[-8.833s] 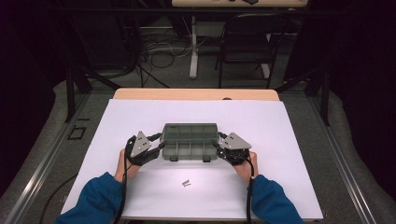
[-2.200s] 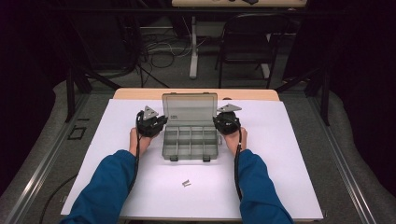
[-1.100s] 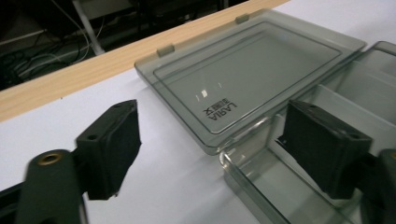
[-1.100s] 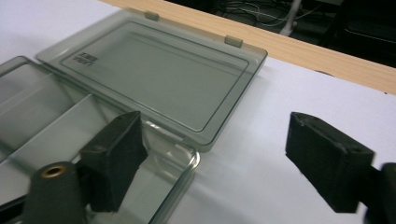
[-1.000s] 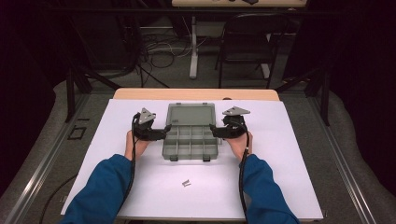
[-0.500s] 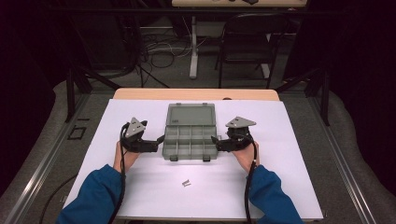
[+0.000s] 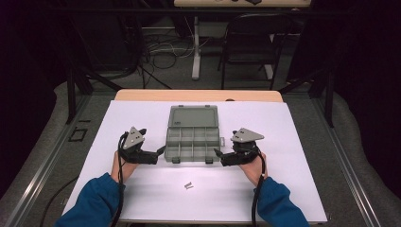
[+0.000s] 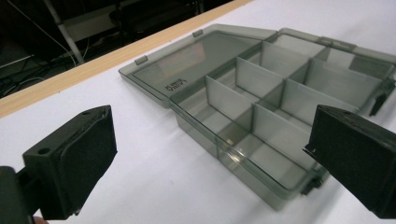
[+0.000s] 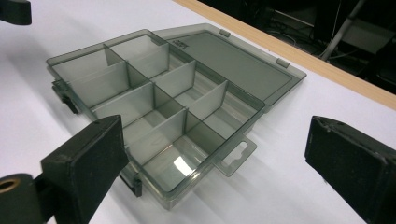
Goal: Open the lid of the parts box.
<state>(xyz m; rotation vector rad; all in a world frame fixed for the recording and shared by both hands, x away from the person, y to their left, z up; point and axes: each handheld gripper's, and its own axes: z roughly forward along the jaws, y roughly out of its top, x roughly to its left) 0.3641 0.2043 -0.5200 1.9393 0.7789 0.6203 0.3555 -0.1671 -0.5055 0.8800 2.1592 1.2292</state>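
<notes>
Surface: white tabletop (image 7: 302, 142), dark room behind.
Box: smoke-grey organizer box (image 7: 193, 144) mid-table, lid (image 7: 194, 116) flat open toward far edge, compartments empty.
L gripper (image 7: 158, 152): jaws just been opening, now wide apart, nothing btwn; just beside box's left side.
R gripper (image 7: 217, 153): same, empty, by right side.
Screws (image 7: 188, 186): two, loose, near front of box.
Risk: tiny screws, wide pads — likely slip or flick away on pinch; sleeve or cable could sweep them off; nudging box shifts it.

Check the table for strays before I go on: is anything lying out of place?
Yes: two small screws lie loose on the white table, in front of the open box, whose compartments look empty.
</notes>
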